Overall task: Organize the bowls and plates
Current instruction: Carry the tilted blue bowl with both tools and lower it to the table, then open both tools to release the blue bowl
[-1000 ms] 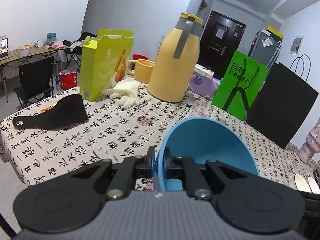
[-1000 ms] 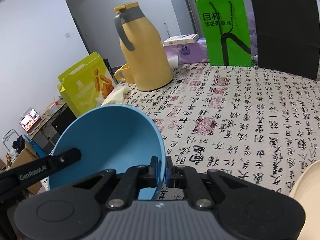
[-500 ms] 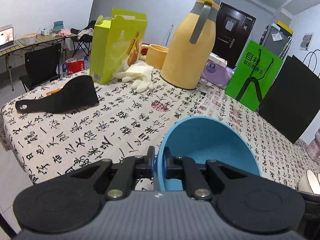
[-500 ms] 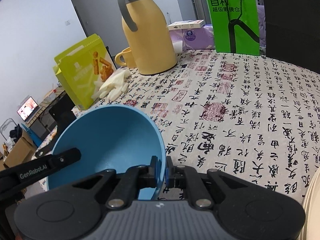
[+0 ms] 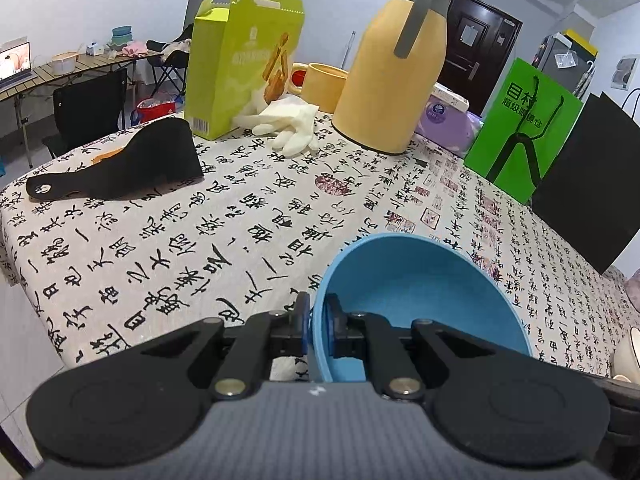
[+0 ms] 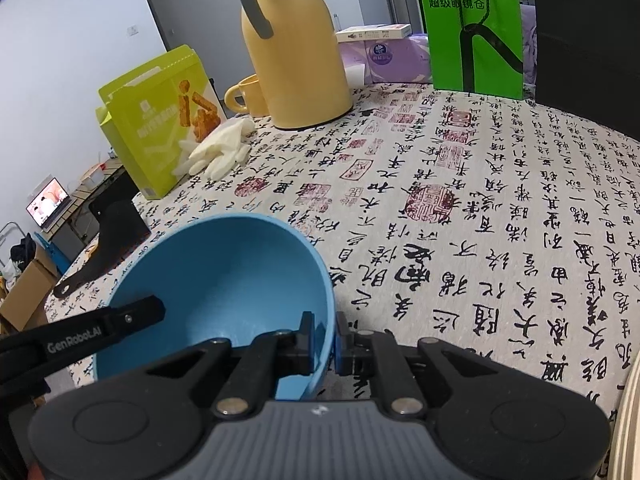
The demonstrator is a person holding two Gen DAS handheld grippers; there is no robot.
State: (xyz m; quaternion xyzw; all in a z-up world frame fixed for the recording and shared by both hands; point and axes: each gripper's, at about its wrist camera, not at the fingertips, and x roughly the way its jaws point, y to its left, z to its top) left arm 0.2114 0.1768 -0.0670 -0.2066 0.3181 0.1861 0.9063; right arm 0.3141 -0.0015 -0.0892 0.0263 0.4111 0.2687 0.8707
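Note:
A blue bowl [image 5: 424, 292] is held by both grippers over the near part of the table. My left gripper [image 5: 317, 326] is shut on its left rim. My right gripper [image 6: 325, 334] is shut on its right rim; the bowl also shows in the right wrist view [image 6: 216, 280], where the left gripper's finger [image 6: 120, 322] reaches over the far rim. A cream plate edge [image 6: 628, 420] shows at the far right, and a white dish [image 5: 626, 354] lies at the right edge of the left wrist view.
On the calligraphy tablecloth [image 5: 240, 216] stand a yellow thermos [image 5: 394, 76], a yellow mug [image 5: 320, 84], a green snack box [image 5: 240, 56], white gloves [image 5: 288, 128], a black scoop [image 5: 132, 168], a green bag [image 5: 524, 128] and a black bag [image 5: 592, 184].
Both grippers have carried the blue bowl forward and lower over the table; the thermos, box and gloves appear closer. Both grips stay shut on the rim.

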